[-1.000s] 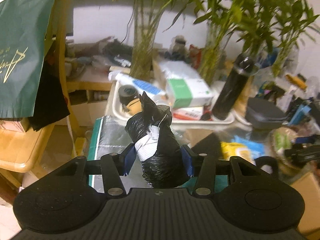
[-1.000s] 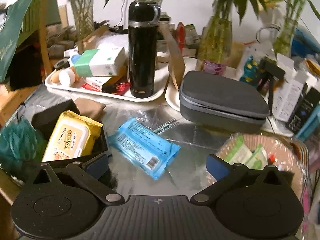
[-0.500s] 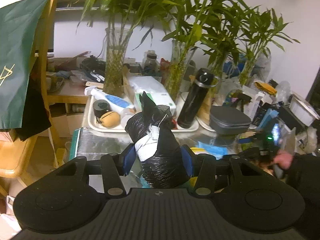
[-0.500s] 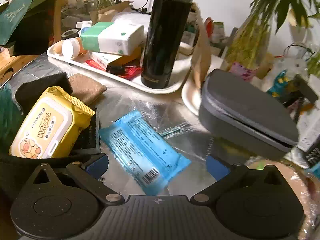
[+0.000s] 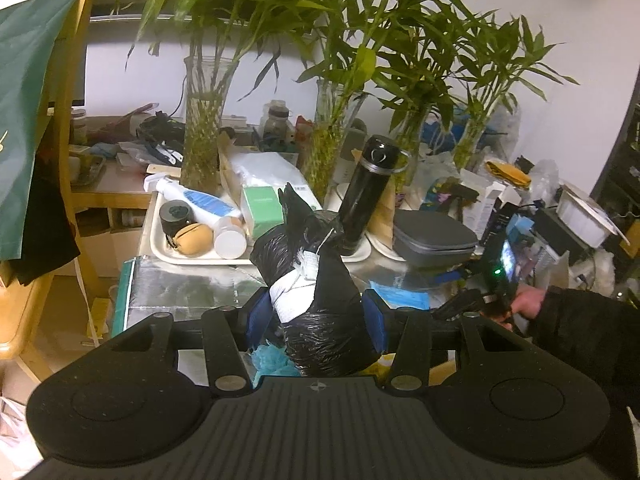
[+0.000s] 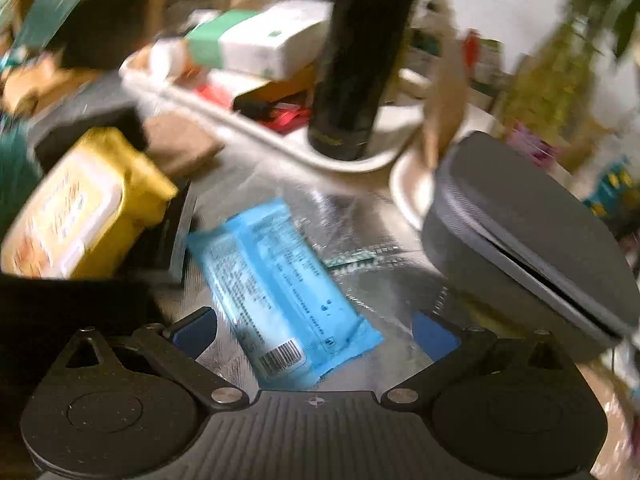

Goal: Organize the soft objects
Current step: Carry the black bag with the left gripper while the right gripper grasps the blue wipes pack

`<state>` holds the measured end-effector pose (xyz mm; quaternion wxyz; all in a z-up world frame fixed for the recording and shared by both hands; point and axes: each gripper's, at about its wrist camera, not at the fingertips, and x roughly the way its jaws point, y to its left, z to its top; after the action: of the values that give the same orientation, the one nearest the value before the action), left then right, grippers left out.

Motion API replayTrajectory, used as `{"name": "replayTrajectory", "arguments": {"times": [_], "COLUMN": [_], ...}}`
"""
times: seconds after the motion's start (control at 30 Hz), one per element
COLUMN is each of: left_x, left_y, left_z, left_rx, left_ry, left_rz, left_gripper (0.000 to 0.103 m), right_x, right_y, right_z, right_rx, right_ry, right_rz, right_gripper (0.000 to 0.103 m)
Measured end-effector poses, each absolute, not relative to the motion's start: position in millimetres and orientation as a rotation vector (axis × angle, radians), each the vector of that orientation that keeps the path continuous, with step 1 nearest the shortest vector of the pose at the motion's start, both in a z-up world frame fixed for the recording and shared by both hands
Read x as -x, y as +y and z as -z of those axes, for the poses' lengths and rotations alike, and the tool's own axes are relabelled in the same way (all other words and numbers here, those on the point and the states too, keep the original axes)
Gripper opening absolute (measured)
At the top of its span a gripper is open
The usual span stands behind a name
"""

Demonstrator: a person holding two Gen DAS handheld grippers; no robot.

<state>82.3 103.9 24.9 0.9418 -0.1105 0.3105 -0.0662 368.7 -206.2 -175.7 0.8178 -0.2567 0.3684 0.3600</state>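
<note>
Pinching a knotted black plastic bag [image 5: 320, 304] aloft, the left gripper [image 5: 316, 318] could let the slick film slip, while the right gripper [image 6: 314, 334], spread wide over the blue wipes packet [image 6: 276, 284] on the desk [image 6: 384, 288], may snag it off-centre.

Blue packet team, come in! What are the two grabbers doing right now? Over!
Left gripper shut on black bag bundle, held up. Right gripper open, low over blue packet on the table. Yellow wipes pack beside it, grey case opposite.
</note>
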Motion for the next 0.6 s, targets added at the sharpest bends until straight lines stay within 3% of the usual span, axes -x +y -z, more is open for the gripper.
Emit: {"name": "replayTrajectory", "arguments": {"times": [0.3,0.6], "left_x": [-80,-78], "left_y": [100,92], "left_z": [-23,-20], "left_rx": [0.218,0.218], "left_ry": [0.665,0.681], "left_rz": [0.157,0.166], "left_gripper": [0.048,0.048], "right_x": [-393,-380], "right_y": [-199,-217], "right_z": [198,192], "right_rx": [0.486,0.327], "right_ry": [0.834,0.981], "right_rz": [-0.863,-0.586], "right_gripper": [0.102,0.085]}}
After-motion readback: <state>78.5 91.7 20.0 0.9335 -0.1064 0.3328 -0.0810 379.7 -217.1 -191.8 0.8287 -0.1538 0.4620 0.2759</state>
